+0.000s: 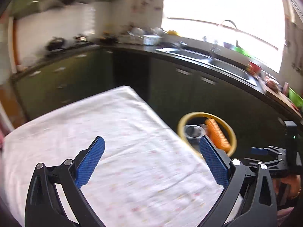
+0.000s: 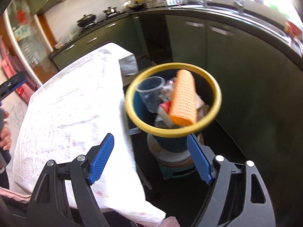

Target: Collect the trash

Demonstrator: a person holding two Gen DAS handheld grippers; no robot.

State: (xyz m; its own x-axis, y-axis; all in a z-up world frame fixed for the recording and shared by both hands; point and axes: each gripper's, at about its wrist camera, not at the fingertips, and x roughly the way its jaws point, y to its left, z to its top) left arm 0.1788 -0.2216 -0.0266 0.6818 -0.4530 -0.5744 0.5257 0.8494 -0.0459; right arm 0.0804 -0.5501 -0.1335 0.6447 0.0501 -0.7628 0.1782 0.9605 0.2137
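A dark blue bin with a yellow rim (image 2: 132, 111) stands on a stool beside the table; it also shows in the left wrist view (image 1: 181, 124). Inside lie an orange ribbed roll (image 2: 184, 98), a clear plastic cup (image 2: 149, 92) and crumpled wrappers (image 2: 163, 113). The roll (image 1: 217, 134) and cup (image 1: 193, 131) show in the left view too. My right gripper (image 2: 151, 160) is open and empty, just short of the bin. My left gripper (image 1: 151, 160) is open and empty above the white tablecloth (image 1: 123, 132).
The table with its white cloth (image 2: 72, 104) lies left of the bin. A dark kitchen counter with a sink (image 1: 223, 64) and green cabinets (image 2: 217, 43) runs behind. A stool (image 2: 176, 162) holds the bin. The right gripper (image 1: 259, 151) shows at the left view's right edge.
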